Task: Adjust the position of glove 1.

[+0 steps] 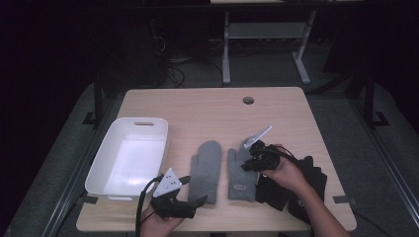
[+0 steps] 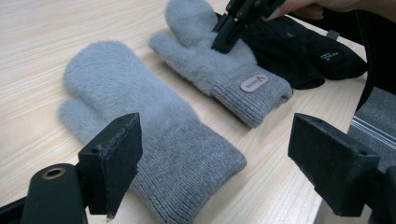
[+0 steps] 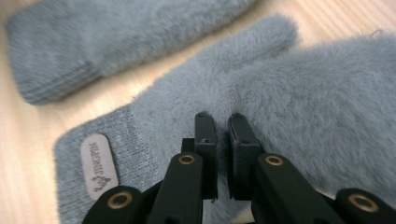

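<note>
Two fluffy grey mittens lie side by side on the wooden table. My right gripper (image 1: pixel 246 166) presses down on the right mitten (image 1: pixel 240 177), and its jaws (image 3: pixel 222 123) are shut on a pinch of that mitten's fuzzy fabric (image 3: pixel 299 93) just above the cuff with the label (image 3: pixel 99 165). My left gripper (image 1: pixel 193 191) rests near the table's front edge, open, with its jaws (image 2: pixel 219 149) wide apart and nothing between them. It faces the cuff of the left mitten (image 2: pixel 140 112). The right mitten (image 2: pixel 210 65) and the right gripper's tip (image 2: pixel 223 43) show beyond it.
A white plastic bin (image 1: pixel 99 170) stands at the table's left side, with nothing in it. A pair of black gloves (image 1: pixel 301 190) lies to the right of the mittens, under my right hand. A round cable hole (image 1: pixel 248 100) sits near the far edge.
</note>
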